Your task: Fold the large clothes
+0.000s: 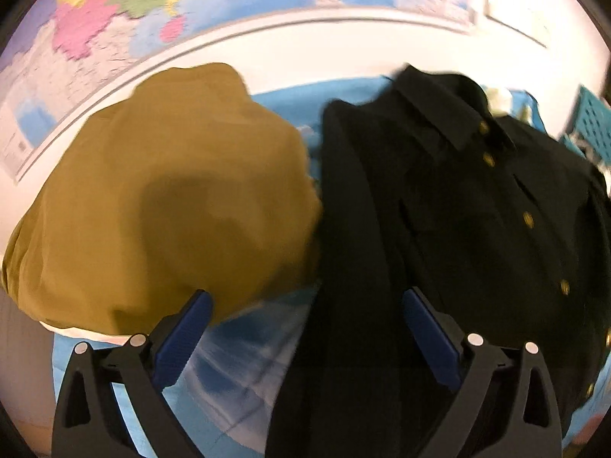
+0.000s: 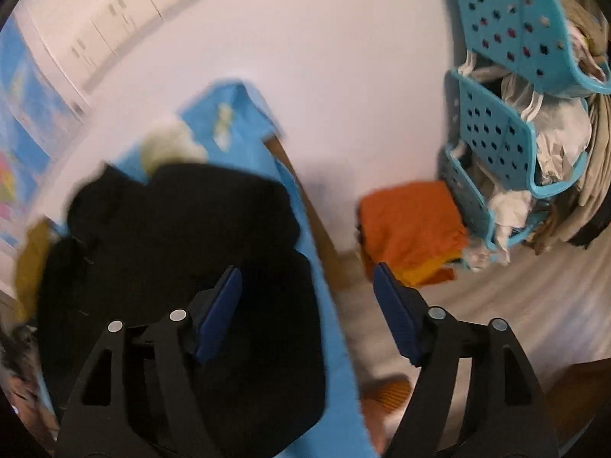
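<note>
A black button-up shirt (image 1: 458, 206) with gold buttons lies on the blue-covered table (image 1: 236, 366), collar at the far end. It shows as a dark heap in the right wrist view (image 2: 172, 236). A mustard-yellow garment (image 1: 160, 198) lies bunched to its left. My left gripper (image 1: 305, 305) is open and empty above the shirt's left edge. My right gripper (image 2: 307, 286) is open and empty, above the table's right edge beside the shirt.
Stacked turquoise perforated baskets (image 2: 496, 114) full of clothes stand at the right. A folded orange cloth pile (image 2: 412, 229) lies on the floor beside them. A map (image 1: 114, 19) hangs on the wall behind the table. A pale cloth (image 2: 168, 145) lies past the shirt.
</note>
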Available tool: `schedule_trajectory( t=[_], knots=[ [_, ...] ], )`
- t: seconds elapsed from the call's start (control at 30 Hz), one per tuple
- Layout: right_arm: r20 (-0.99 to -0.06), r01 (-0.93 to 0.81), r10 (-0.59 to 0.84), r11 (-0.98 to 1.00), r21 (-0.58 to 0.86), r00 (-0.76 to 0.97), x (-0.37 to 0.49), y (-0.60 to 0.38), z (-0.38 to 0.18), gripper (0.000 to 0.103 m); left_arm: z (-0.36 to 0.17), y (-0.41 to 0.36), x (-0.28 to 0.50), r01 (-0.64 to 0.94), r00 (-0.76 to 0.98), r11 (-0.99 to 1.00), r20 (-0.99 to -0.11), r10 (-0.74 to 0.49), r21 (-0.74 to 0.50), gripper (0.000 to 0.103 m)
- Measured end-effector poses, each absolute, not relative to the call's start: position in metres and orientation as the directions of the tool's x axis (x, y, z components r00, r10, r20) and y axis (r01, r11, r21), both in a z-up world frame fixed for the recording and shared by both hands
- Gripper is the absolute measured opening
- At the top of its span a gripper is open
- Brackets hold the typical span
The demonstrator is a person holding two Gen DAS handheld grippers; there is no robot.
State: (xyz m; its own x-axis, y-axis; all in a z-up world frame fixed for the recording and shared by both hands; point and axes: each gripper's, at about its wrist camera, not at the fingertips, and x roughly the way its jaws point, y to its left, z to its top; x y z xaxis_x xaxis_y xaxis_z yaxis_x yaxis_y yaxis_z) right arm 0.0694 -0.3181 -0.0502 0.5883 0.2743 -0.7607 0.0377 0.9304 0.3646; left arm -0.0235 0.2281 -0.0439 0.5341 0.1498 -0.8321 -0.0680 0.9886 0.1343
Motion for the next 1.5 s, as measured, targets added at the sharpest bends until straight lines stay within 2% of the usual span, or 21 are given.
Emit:
schedule_trajectory(
  t=[0.1, 0.17, 0.27, 0.4, 0.47, 0.5, 0.53, 0.57, 0.6, 0.67, 0.7, 0.77, 0.8, 0.93, 0.97, 1.07, 1.17, 1.23, 1.37, 1.43, 1.5],
  knots=[
    [-0.643, -0.113, 0.396, 0.893, 0.435, 0.655, 0.032, -0.303, -0.011, 0.084, -0.046, 0.223, -0.033, -0.042, 0.548, 0.992, -0.828, 0.120, 0.117, 0.096],
    [-0.625, -0.214, 0.438, 0.890, 0.402, 0.646, 0.011, -0.277, 0.004, 0.094, -0.044, 0.220, -0.045, -0.027, 0.573, 0.997, -0.816, 0.077, 0.076, 0.096],
    [-0.690, -0.304, 0.414, 0.909, 0.285, 0.593, -0.013, -0.238, -0.004, 0.097, -0.043, 0.215, -0.066, 0.000, 0.600, 1.000, -0.799, 0.018, 0.023, 0.096],
    [-0.800, -0.303, 0.335, 0.932, 0.201, 0.498, -0.024, -0.214, -0.049, 0.096, -0.057, 0.215, -0.084, 0.014, 0.576, 0.999, -0.817, 0.021, 0.035, 0.096],
    [-0.807, -0.299, 0.311, 0.938, 0.176, 0.501, -0.027, -0.217, -0.061, 0.058, -0.067, 0.218, -0.089, 0.010, 0.544, 0.999, -0.839, 0.022, 0.032, 0.096],
    [-0.803, -0.295, 0.321, 0.937, 0.189, 0.502, -0.028, -0.224, -0.063, 0.055, -0.074, 0.222, -0.091, 0.008, 0.525, 1.000, -0.851, 0.017, 0.025, 0.096],
    [-0.784, -0.276, 0.352, 0.931, 0.239, 0.512, -0.028, -0.235, -0.061, 0.031, -0.079, 0.225, -0.092, 0.003, 0.513, 1.000, -0.858, 0.019, 0.025, 0.096],
    [-0.775, -0.241, 0.344, 0.937, 0.251, 0.530, -0.028, -0.243, -0.058, 0.019, -0.084, 0.228, -0.093, -0.009, 0.504, 1.000, -0.863, 0.026, 0.025, 0.096],
    [-0.775, -0.190, 0.320, 0.947, 0.258, 0.545, -0.028, -0.254, -0.053, 0.022, -0.087, 0.231, -0.092, -0.019, 0.501, 1.000, -0.865, 0.027, 0.019, 0.090],
    [-0.775, -0.126, 0.285, 0.957, 0.261, 0.564, -0.027, -0.273, -0.054, 0.055, -0.090, 0.241, -0.093, -0.046, 0.503, 0.999, -0.864, 0.007, -0.018, 0.085],
    [-0.787, -0.110, 0.296, 0.953, 0.283, 0.542, -0.027, -0.280, -0.058, 0.060, -0.092, 0.243, -0.094, -0.059, 0.500, 0.998, -0.866, 0.014, -0.018, 0.085],
    [-0.803, -0.078, 0.290, 0.953, 0.293, 0.520, -0.029, -0.284, -0.065, 0.083, -0.094, 0.245, -0.095, -0.081, 0.491, 0.997, -0.870, 0.032, -0.009, 0.091],
    [-0.810, -0.063, 0.267, 0.959, 0.276, 0.523, -0.032, -0.283, -0.065, 0.086, -0.094, 0.245, -0.095, -0.077, 0.489, 0.997, -0.872, 0.030, -0.009, 0.096],
    [-0.711, -0.002, 0.174, 0.972, 0.236, 0.681, -0.064, -0.286, -0.028, 0.087, -0.096, 0.242, -0.097, -0.054, 0.462, 0.998, -0.887, 0.011, -0.016, 0.096],
    [-0.662, -0.033, 0.198, 0.967, 0.253, 0.723, -0.078, -0.281, -0.013, 0.087, -0.095, 0.239, -0.099, -0.079, 0.465, 0.997, -0.884, 0.051, 0.016, 0.095],
    [-0.614, -0.199, 0.272, 0.962, 0.187, 0.741, -0.098, -0.242, 0.010, 0.087, -0.067, 0.223, -0.117, -0.031, 0.576, 0.999, -0.817, -0.008, -0.032, 0.095],
    [-0.664, -0.307, 0.301, 0.945, 0.112, 0.684, -0.091, -0.202, -0.001, 0.086, -0.042, 0.201, -0.141, 0.131, 0.646, 0.973, -0.729, -0.228, -0.188, 0.096],
    [-0.723, -0.315, 0.282, 0.944, 0.093, 0.631, -0.075, -0.189, -0.019, 0.086, -0.045, 0.185, -0.148, 0.195, 0.603, 0.953, -0.737, -0.303, -0.232, 0.096],
    [-0.819, -0.290, 0.219, 0.955, 0.068, 0.530, -0.043, -0.184, -0.064, 0.088, -0.078, 0.166, -0.151, 0.196, 0.510, 0.957, -0.811, -0.287, -0.215, 0.096],
    [-0.829, -0.281, 0.212, 0.957, 0.070, 0.517, -0.039, -0.187, -0.074, 0.090, -0.095, 0.170, -0.151, 0.151, 0.463, 0.957, -0.837, -0.290, -0.248, 0.096],
    [-0.823, -0.276, 0.240, 0.955, 0.106, 0.514, -0.038, -0.191, -0.076, 0.087, -0.090, 0.170, -0.156, 0.167, 0.476, 0.954, -0.828, -0.298, -0.248, 0.096]
  ],
)
